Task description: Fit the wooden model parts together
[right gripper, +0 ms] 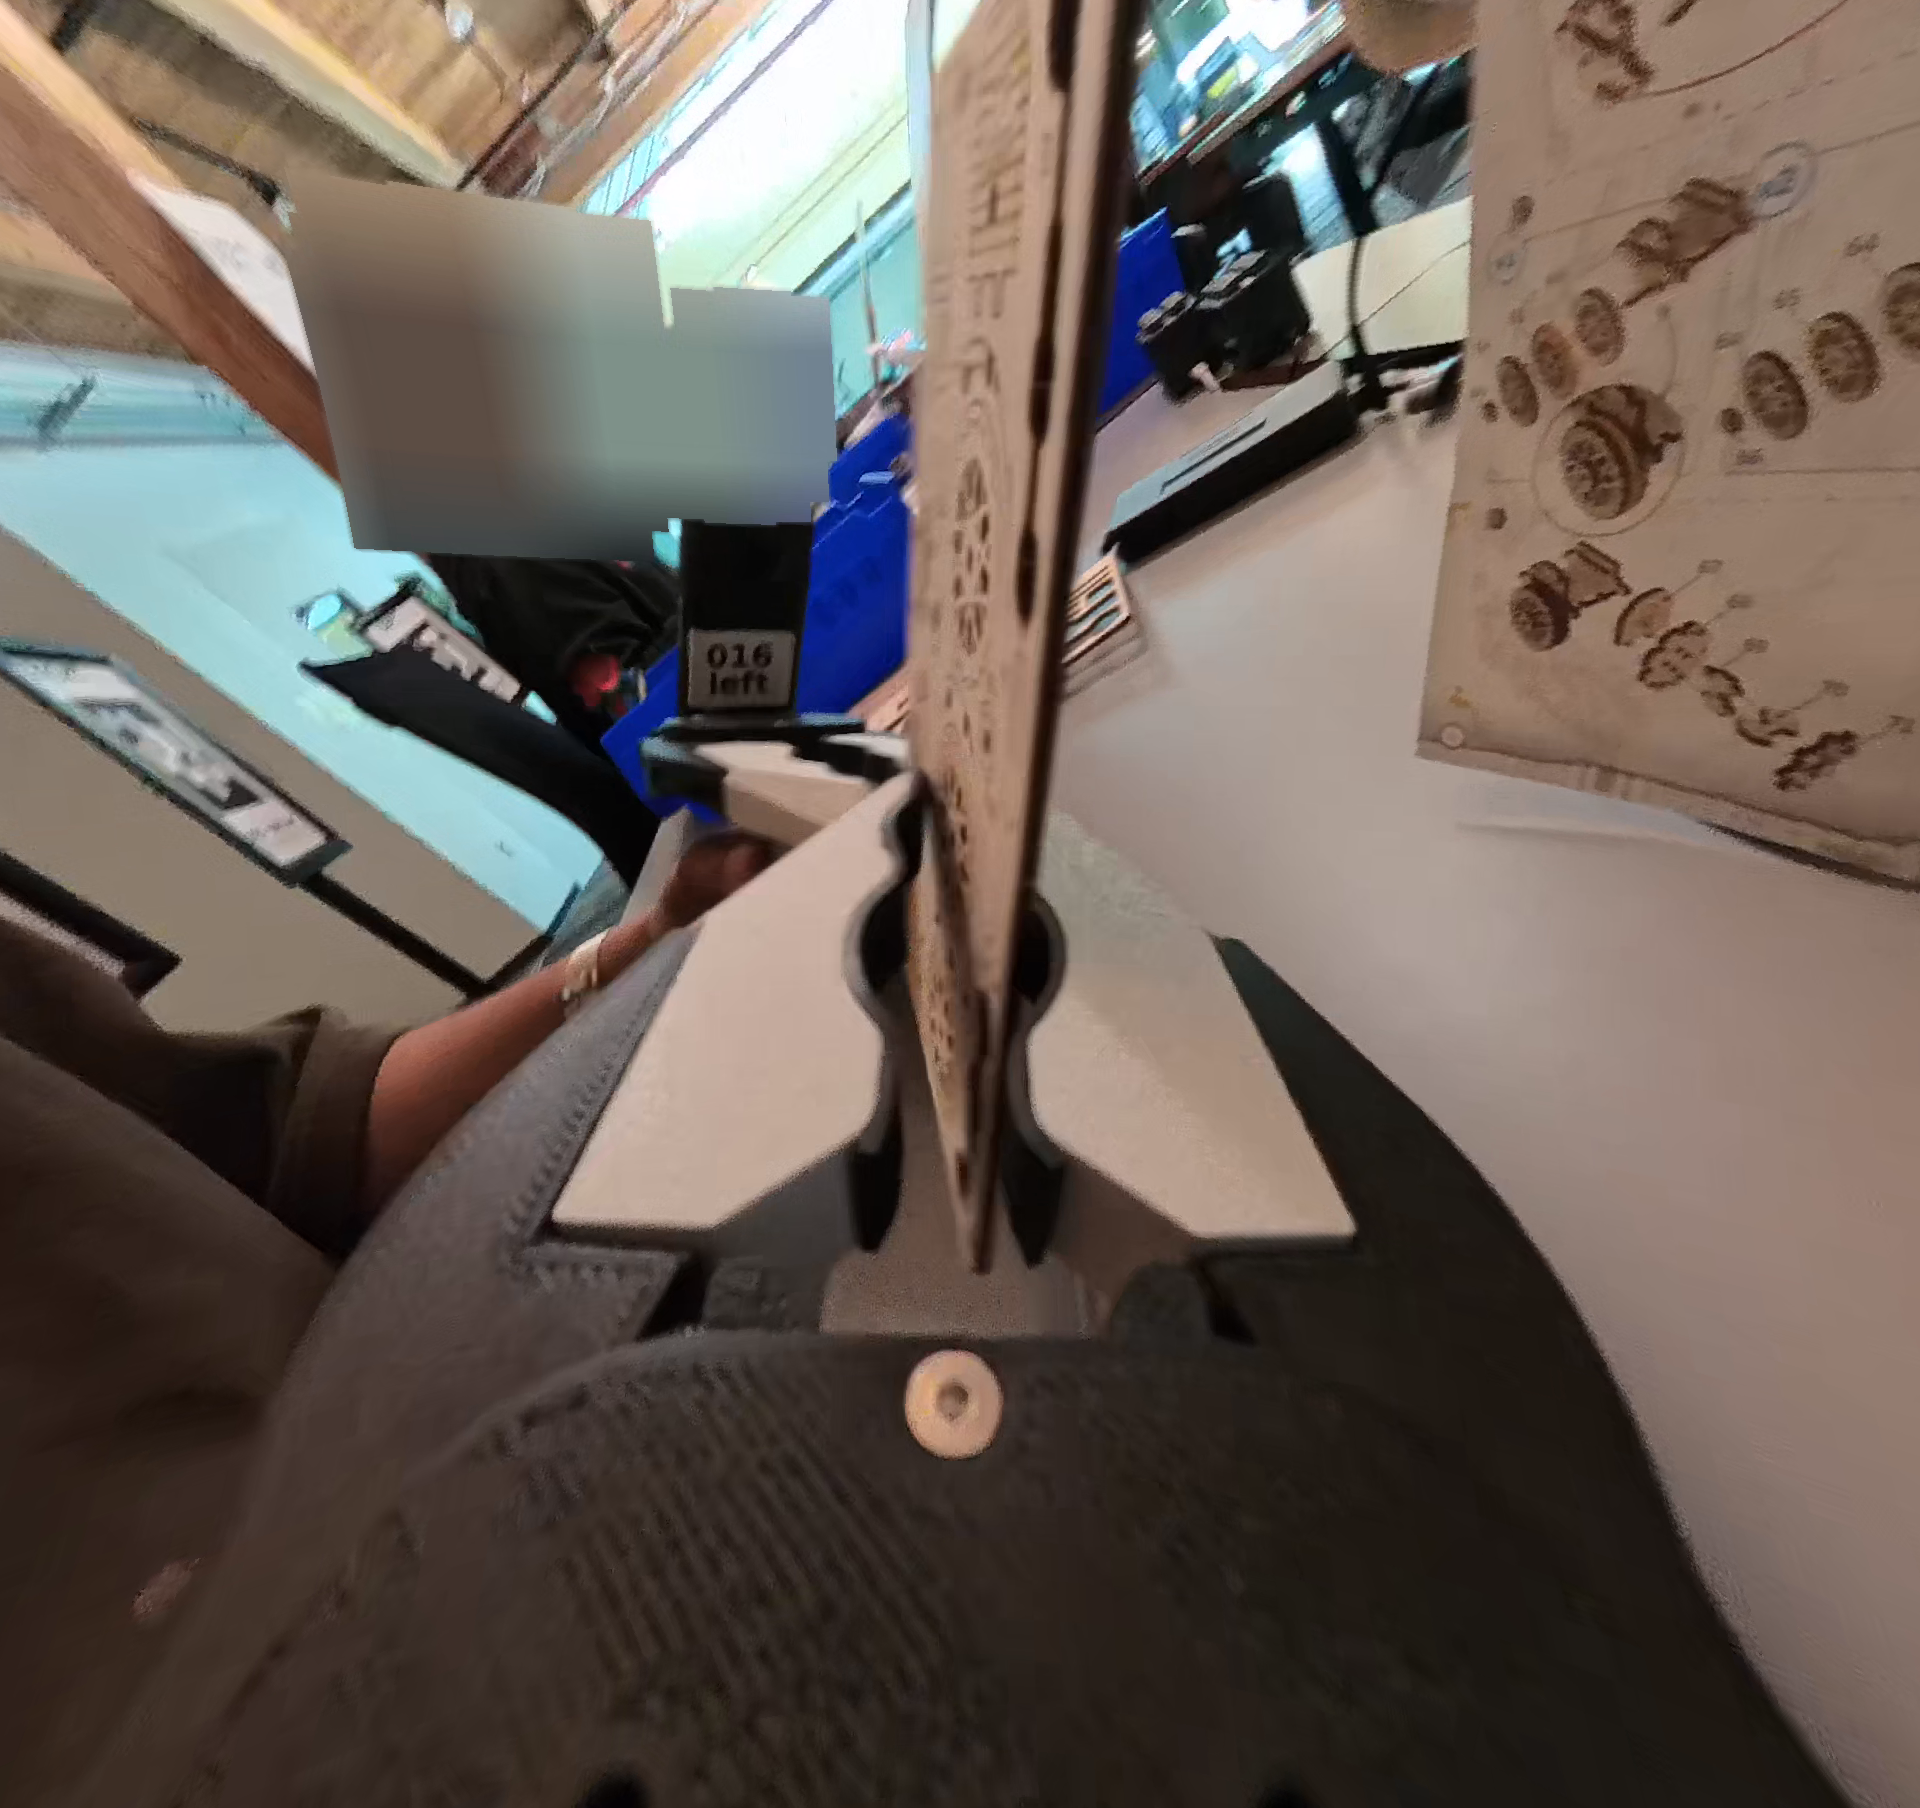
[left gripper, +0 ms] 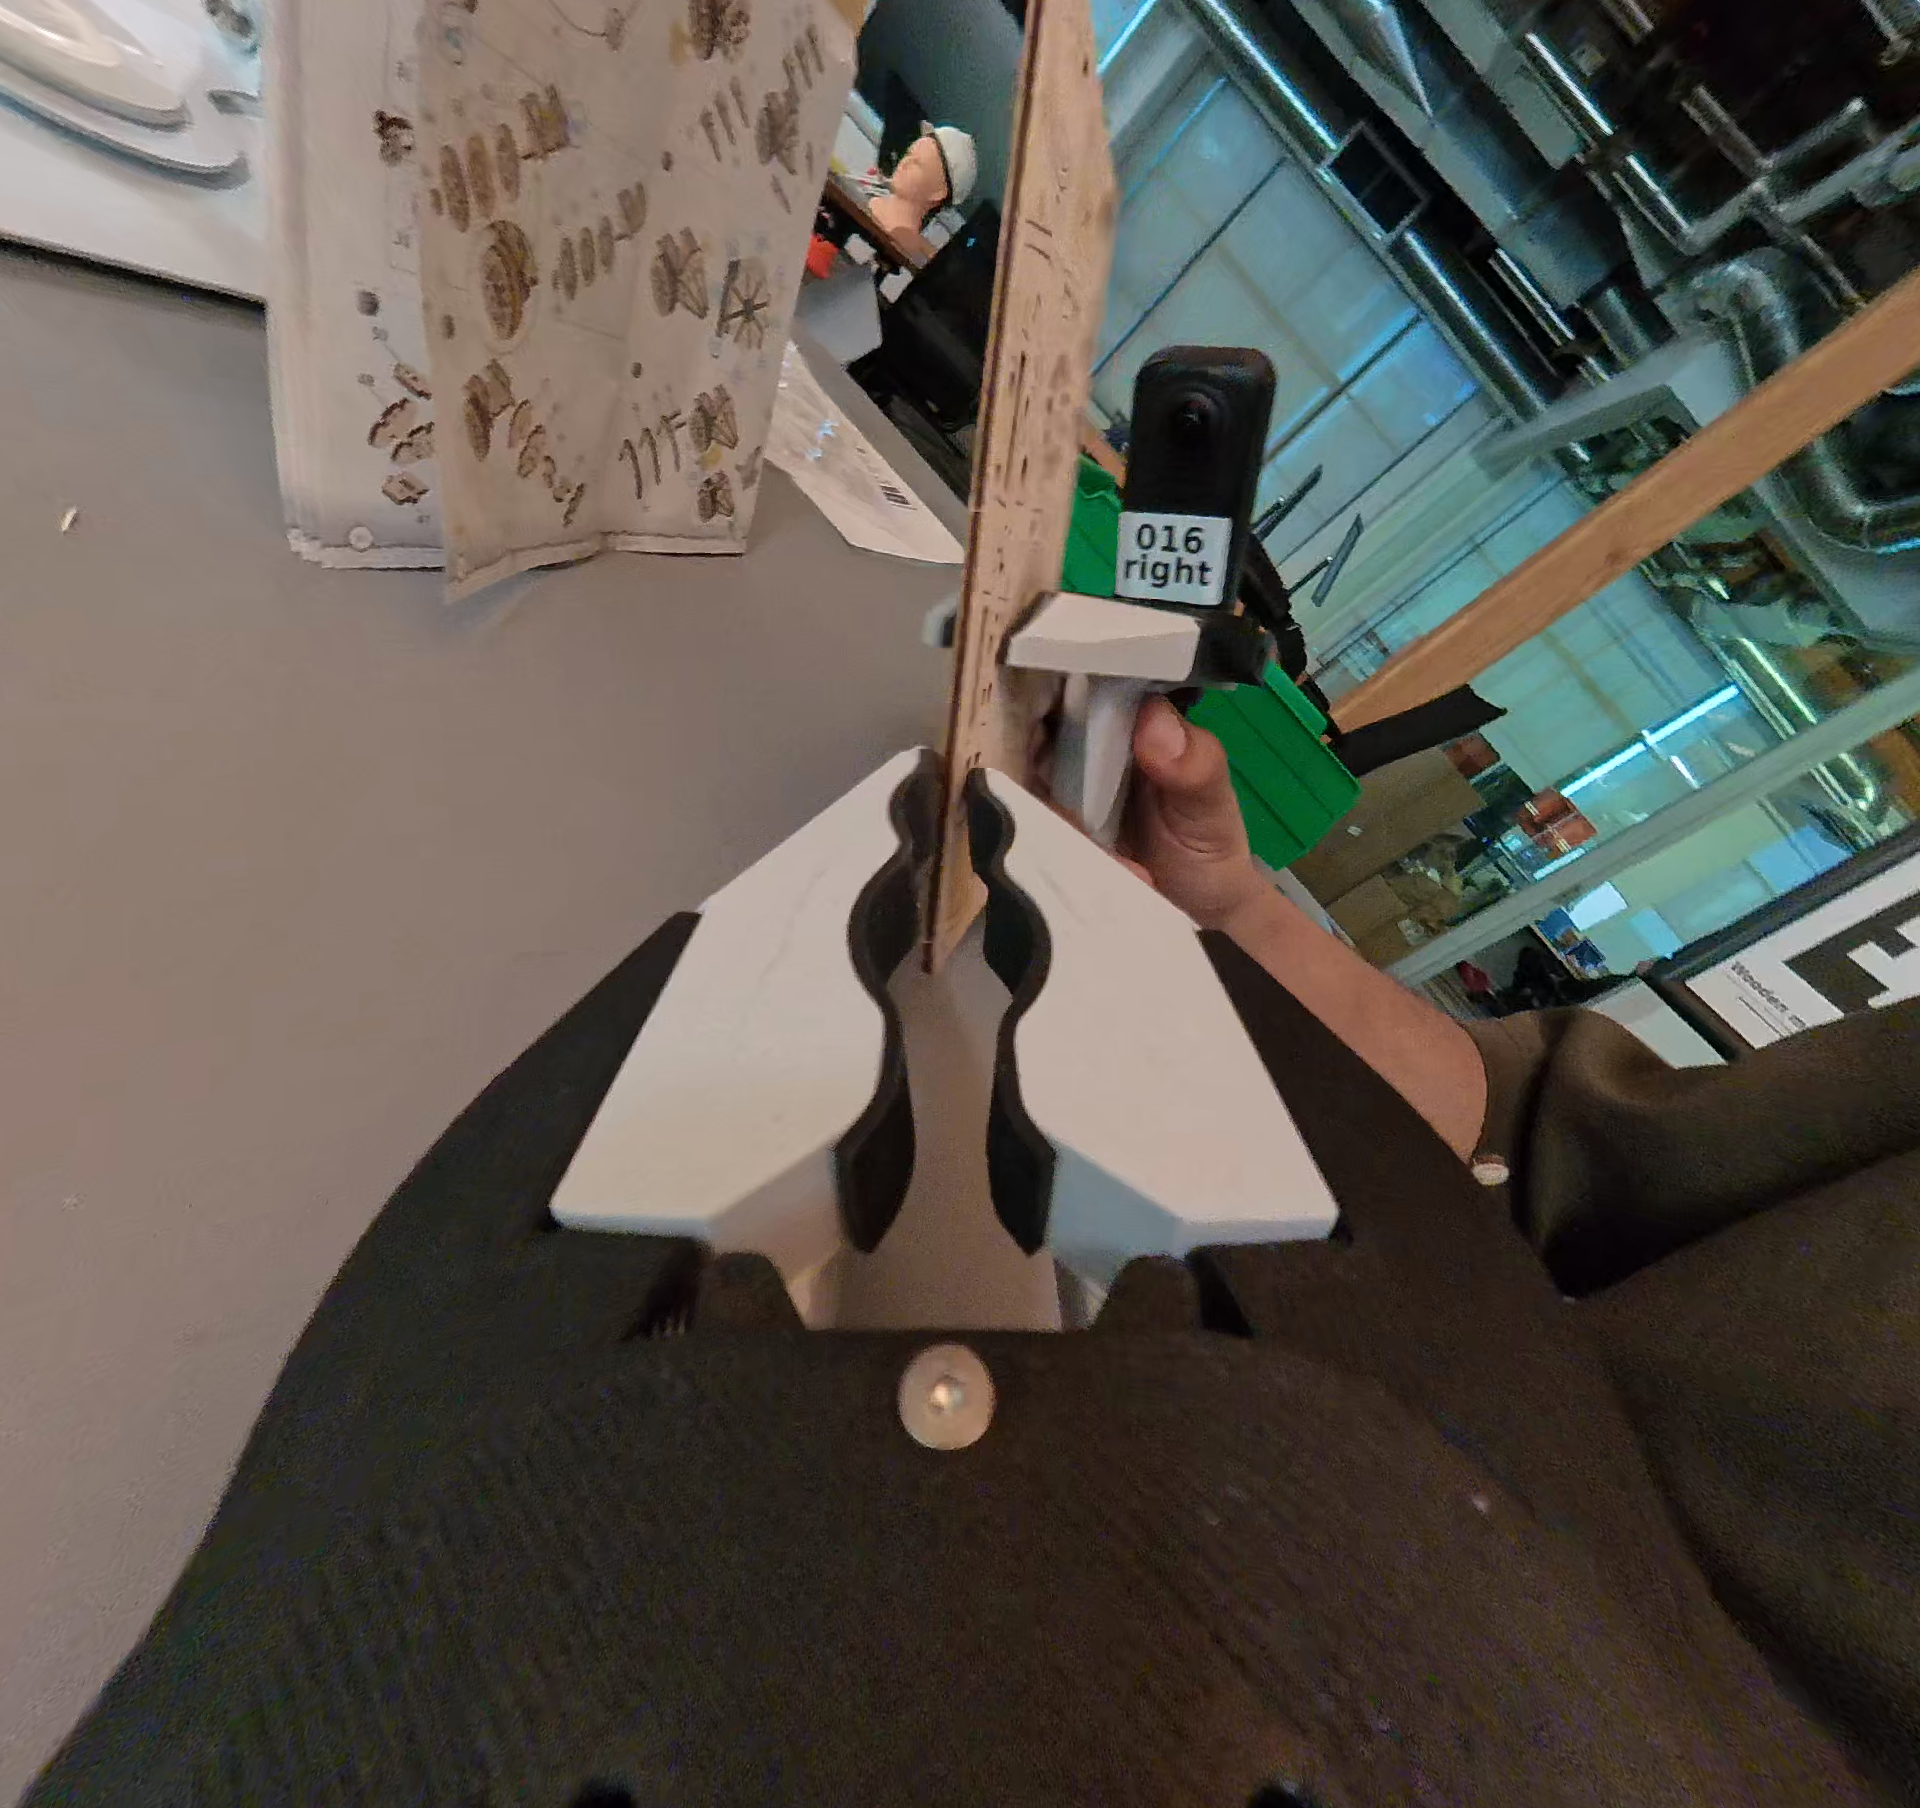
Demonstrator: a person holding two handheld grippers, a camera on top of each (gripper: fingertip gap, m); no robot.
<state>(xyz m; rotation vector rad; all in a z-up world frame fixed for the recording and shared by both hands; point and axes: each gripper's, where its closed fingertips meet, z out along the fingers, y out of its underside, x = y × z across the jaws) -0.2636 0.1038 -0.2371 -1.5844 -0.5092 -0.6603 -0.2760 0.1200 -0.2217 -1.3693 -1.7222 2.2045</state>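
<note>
A thin laser-cut wooden parts sheet [left gripper: 1039, 304] stands nearly edge-on in both views and is held off the table. My left gripper [left gripper: 945, 771] is shut on its lower edge, the sheet pinched between the black pads. My right gripper [left gripper: 992, 631] clamps the same sheet a little higher, held by a hand [left gripper: 1184, 823]. In the right wrist view the sheet [right gripper: 997, 408] runs up between my right gripper's [right gripper: 971, 813] closed fingers, and the left gripper [right gripper: 883, 766] meets the sheet from the left side.
A folded instruction sheet [left gripper: 582, 252] stands on the grey table [left gripper: 312, 823]; it also shows in the right wrist view [right gripper: 1683, 408]. Another wooden sheet [right gripper: 1101, 615] lies flat on the table. Green bin [left gripper: 1268, 771], blue bins [right gripper: 862, 563] and a black flat device [right gripper: 1236, 470] sit behind. My left and right fingertips are right by each other.
</note>
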